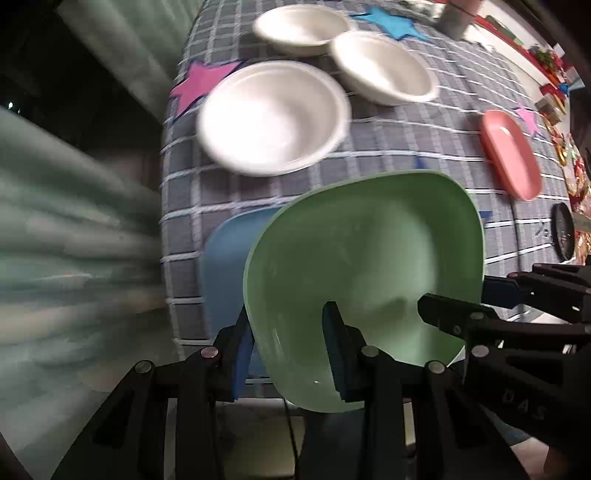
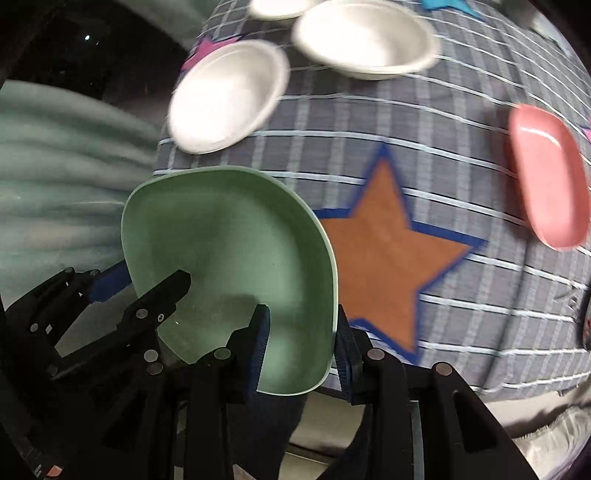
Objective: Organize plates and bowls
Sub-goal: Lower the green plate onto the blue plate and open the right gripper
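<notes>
Both grippers hold a green square bowl [image 1: 369, 266] above the table's near edge. My left gripper [image 1: 288, 350] is shut on its near-left rim. My right gripper [image 2: 301, 354] is shut on the rim of the same green bowl [image 2: 229, 258] at its right side. The right gripper shows in the left wrist view [image 1: 461, 299], and the left gripper in the right wrist view [image 2: 147, 284]. A blue plate [image 1: 225, 266] lies under the bowl. Three white bowls [image 1: 273, 118] [image 1: 384, 66] [image 1: 301, 27] and a pink oval dish [image 1: 511, 153] sit farther back.
The table carries a grey checked cloth [image 2: 461, 122] with an orange star [image 2: 384, 251], a pink star [image 1: 199, 83] and a blue star [image 1: 391, 22]. A small black round object [image 1: 563, 230] lies at the right. Colourful clutter runs along the far right edge.
</notes>
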A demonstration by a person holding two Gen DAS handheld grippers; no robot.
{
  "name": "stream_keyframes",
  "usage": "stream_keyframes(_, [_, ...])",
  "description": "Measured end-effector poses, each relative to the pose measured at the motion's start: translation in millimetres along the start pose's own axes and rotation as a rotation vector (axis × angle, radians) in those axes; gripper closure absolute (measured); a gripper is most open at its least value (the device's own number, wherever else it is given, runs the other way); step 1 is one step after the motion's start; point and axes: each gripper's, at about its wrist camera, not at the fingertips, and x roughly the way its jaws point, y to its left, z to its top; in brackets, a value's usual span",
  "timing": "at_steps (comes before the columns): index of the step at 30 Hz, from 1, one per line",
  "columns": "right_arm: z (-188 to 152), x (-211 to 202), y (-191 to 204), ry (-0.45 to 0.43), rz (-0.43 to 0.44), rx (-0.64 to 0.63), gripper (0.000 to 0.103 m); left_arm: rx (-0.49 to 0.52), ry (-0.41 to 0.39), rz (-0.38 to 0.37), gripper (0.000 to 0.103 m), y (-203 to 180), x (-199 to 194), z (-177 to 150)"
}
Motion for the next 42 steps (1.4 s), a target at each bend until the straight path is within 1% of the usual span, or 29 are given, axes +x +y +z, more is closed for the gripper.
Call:
stream_keyframes(3, [7,17,24,0.024,-0.005,-0.018,0.067,-0.003,0.013,0.005,0.064,21,10,0])
stream_keyframes(7, [15,33,38,0.045,-0.012,-0.006,0.067,0.017,0.026,0.005,0.064,36,23,2])
stream_keyframes(10, [16,39,41,0.053,-0.023,-0.003,0.067,0.032,0.035,0.006,0.054,43,32,3])
stream_keyframes(11, [17,41,41,0.06,-0.027,-0.001,0.066,0.04,0.034,0.018,0.047,44,33,3])
stream_keyframes(12, [17,41,41,0.063,-0.034,0.0,0.057,0.047,0.029,0.033,0.044,46,33,3])
stream_keyframes(13, [17,40,39,0.061,-0.054,0.004,0.049,0.052,0.022,0.043,0.042,49,32,3])
stream_keyframes(14, [20,42,39,0.051,-0.078,0.011,0.029,0.05,0.017,0.036,0.039,53,31,3])
stream_keyframes(15, [20,37,34,0.037,-0.094,0.025,0.011,0.046,0.015,0.021,0.033,57,30,2])
stream_keyframes(16, [19,33,27,0.026,-0.086,0.048,0.006,0.043,0.007,-0.002,0.031,61,26,1])
stream_keyframes(17, [20,31,23,0.02,-0.074,0.064,0.001,0.045,0.0,-0.009,0.028,63,24,0])
stream_keyframes(19, [14,19,10,0.004,-0.057,0.104,0.001,0.057,-0.018,-0.026,0.027,66,18,0])
stream_keyframes(22, [3,8,-4,-0.011,-0.077,0.147,0.001,0.072,-0.037,-0.044,0.026,65,12,5])
stream_keyframes(25, [-7,-4,-15,-0.037,-0.076,0.192,0.001,0.098,-0.069,-0.053,0.025,49,-3,14])
stream_keyframes(27, [-14,-19,-22,-0.059,-0.087,0.216,0.001,0.12,-0.095,-0.071,0.025,38,-15,17])
stream_keyframes(29, [-18,-37,-28,-0.1,-0.107,0.224,0.001,0.147,-0.121,-0.094,0.025,26,-26,19])
stream_keyframes(32, [-19,-59,-39,-0.134,-0.12,0.222,0.001,0.169,-0.15,-0.091,0.024,11,-35,17])
stream_keyframes(36, [-21,-69,-50,-0.135,-0.111,0.206,0.001,0.141,-0.168,-0.075,0.024,0,-44,17])
stream_keyframes(40, [-22,-78,-60,-0.161,-0.113,0.15,0.001,0.08,-0.189,-0.057,0.023,-14,-53,17])
stream_keyframes(42, [-26,-88,-67,-0.17,-0.118,0.109,0.001,0.057,-0.193,-0.036,0.024,-30,-59,15])
